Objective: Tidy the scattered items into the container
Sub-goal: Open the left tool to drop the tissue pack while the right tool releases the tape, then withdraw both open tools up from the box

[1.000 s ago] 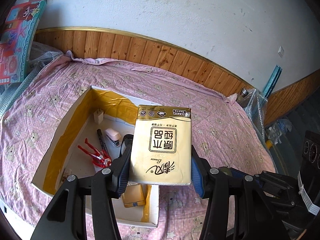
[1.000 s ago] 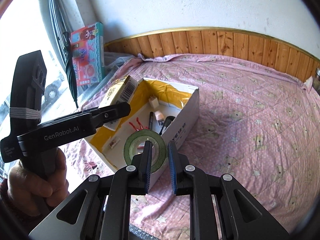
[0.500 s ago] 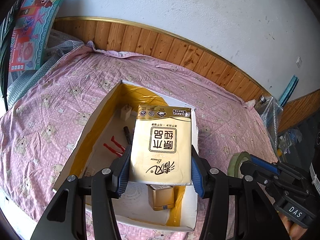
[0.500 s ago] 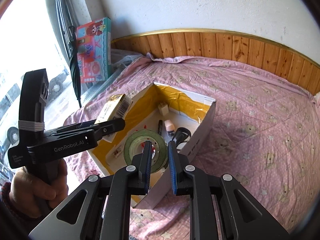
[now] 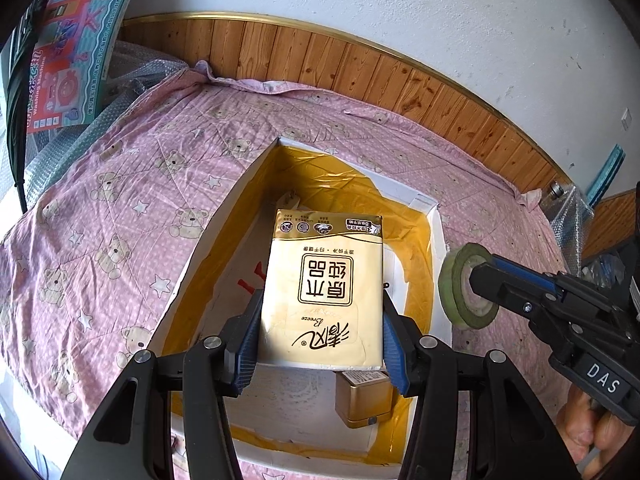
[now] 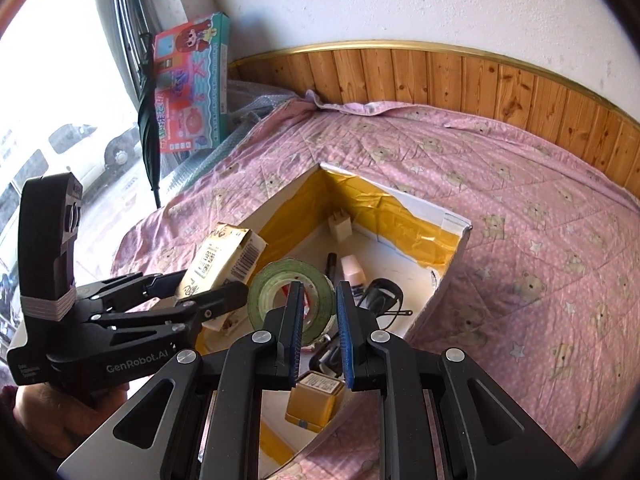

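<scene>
My left gripper (image 5: 322,320) is shut on a yellow tissue pack (image 5: 324,280) and holds it level over the white cardboard box (image 5: 224,216) lined with yellow tape. My right gripper (image 6: 320,292) is shut on a green tape roll (image 6: 276,284), which hangs above the box's near right part; the roll (image 5: 464,284) shows just past the box's right wall in the left wrist view. Inside the box lie a gold tin (image 6: 314,400), a white plug (image 6: 340,226), a black marker (image 6: 332,264) and a black cable (image 6: 380,292). The tissue pack (image 6: 222,256) hides part of the box floor.
The box rests on a pink bear-print bedspread (image 6: 520,240) bordered by wooden panelling (image 5: 360,64). A colourful toy box (image 6: 192,84), a folded dark umbrella (image 6: 150,120) and bubble wrap (image 5: 132,76) stand at the back left. A hand (image 5: 580,420) holds the right gripper.
Both grippers have moved forward over the box, each still holding its item. The box now lies straight below the tissue pack, and the tape roll has come in above its right side.
</scene>
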`<move>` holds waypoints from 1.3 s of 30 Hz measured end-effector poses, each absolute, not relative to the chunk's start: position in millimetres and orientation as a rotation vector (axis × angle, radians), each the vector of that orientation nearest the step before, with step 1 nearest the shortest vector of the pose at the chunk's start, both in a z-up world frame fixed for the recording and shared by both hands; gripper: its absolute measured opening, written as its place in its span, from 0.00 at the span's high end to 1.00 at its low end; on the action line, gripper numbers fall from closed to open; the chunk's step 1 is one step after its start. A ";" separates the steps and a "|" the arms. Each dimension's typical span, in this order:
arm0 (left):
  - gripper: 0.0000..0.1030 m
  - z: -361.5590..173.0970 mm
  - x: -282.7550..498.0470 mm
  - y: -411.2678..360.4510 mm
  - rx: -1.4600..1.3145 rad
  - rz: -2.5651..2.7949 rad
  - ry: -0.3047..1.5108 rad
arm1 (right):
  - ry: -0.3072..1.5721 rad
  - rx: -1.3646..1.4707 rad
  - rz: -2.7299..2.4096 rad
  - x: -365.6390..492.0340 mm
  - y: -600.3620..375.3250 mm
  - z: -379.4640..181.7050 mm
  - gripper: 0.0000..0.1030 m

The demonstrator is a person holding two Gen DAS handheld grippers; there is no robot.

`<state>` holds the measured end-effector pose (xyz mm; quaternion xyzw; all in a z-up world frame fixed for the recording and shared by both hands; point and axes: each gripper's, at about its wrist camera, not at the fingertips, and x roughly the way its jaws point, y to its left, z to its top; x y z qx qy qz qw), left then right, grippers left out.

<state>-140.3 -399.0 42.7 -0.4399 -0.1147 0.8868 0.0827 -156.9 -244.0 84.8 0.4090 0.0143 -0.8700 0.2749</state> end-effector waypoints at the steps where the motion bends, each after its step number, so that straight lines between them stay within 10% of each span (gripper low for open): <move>1: 0.48 40.9 -141.6 -399.0 -1.326 2.651 -0.339 | 0.051 1.104 -2.339 -162.6 -246.5 82.9 0.84; 39: 0.41 21.1 -144.2 -424.7 -1.470 2.613 -0.343 | 0.072 1.294 -2.244 -235.5 -277.0 34.5 0.69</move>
